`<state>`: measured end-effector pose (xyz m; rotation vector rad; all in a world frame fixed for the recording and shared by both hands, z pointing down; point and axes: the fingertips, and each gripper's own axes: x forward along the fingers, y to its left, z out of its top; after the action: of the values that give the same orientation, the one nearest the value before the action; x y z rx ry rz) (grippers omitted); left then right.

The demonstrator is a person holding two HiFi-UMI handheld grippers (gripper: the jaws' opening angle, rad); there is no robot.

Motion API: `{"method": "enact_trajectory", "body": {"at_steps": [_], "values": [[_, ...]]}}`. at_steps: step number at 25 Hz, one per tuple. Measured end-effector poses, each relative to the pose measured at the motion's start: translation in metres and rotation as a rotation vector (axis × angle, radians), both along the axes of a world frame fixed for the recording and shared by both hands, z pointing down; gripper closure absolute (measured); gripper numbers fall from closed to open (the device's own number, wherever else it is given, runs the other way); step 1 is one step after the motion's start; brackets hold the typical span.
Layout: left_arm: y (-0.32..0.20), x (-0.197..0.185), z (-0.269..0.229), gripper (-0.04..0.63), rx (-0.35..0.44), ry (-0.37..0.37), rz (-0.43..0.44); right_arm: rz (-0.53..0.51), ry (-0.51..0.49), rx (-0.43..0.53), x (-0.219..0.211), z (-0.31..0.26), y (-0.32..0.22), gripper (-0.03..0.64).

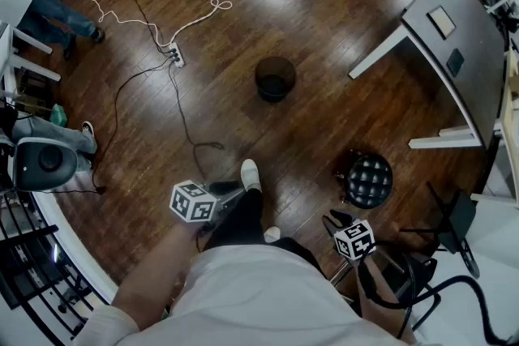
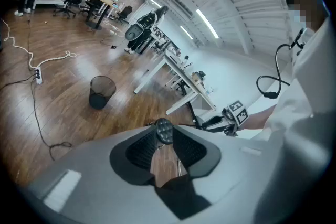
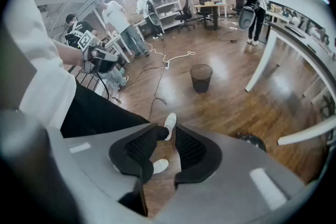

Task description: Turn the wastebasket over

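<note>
The wastebasket (image 1: pixel 276 79) is a black mesh bin that stands upright on the wood floor, mouth up, some way ahead of the person's feet. It also shows in the left gripper view as the wastebasket (image 2: pixel 101 92) and in the right gripper view as the wastebasket (image 3: pixel 201 77). My left gripper (image 1: pixel 229 189) is held low by the person's left leg, far from the bin. Its jaws (image 2: pixel 164 139) stand apart with nothing between them. My right gripper (image 1: pixel 335 219) hangs beside a stool and points steeply down. It is open and empty in its own view too (image 3: pixel 169 136).
A power strip (image 1: pixel 174 55) with trailing cables lies on the floor left of the bin. A black padded stool (image 1: pixel 369 180) stands by the right gripper. A white-legged table (image 1: pixel 454 36) is at the right. People stand at the far left (image 1: pixel 49 12).
</note>
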<state>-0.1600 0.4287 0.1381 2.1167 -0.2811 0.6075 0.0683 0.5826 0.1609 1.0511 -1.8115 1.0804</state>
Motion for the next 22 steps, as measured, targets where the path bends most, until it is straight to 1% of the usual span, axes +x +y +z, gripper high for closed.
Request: {"method": "enact_trajectory", "body": {"at_steps": [2, 5, 7, 11, 13, 16, 19, 22], "values": [[-0.034, 0.005, -0.005, 0.500, 0.020, 0.035, 0.026, -0.044, -0.011, 0.043, -0.013, -0.002, -0.053, 0.489], [-0.086, 0.009, -0.012, 0.500, 0.040, 0.085, 0.041, -0.105, -0.024, 0.097, -0.033, -0.005, -0.137, 0.489], [-0.112, 0.013, -0.013, 0.500, 0.050, 0.110, 0.021, -0.157, -0.032, 0.107, -0.042, -0.004, -0.185, 0.488], [-0.146, 0.025, -0.004, 0.500, 0.045, 0.163, -0.059, -0.264, -0.020, 0.123, -0.054, 0.017, -0.261, 0.486], [-0.164, 0.030, 0.010, 0.500, 0.057, 0.179, -0.102, -0.310, 0.006, 0.143, -0.057, 0.045, -0.303, 0.482], [-0.187, 0.037, 0.042, 0.500, 0.058, 0.185, -0.201, -0.389, 0.046, 0.154, -0.058, 0.106, -0.364, 0.474], [-0.206, 0.043, 0.080, 0.500, 0.042, 0.181, -0.317, -0.500, 0.090, 0.127, -0.063, 0.182, -0.412, 0.471], [-0.230, 0.059, 0.125, 0.499, 0.058, 0.160, -0.385, -0.624, 0.144, 0.105, -0.065, 0.261, -0.450, 0.466]]}}
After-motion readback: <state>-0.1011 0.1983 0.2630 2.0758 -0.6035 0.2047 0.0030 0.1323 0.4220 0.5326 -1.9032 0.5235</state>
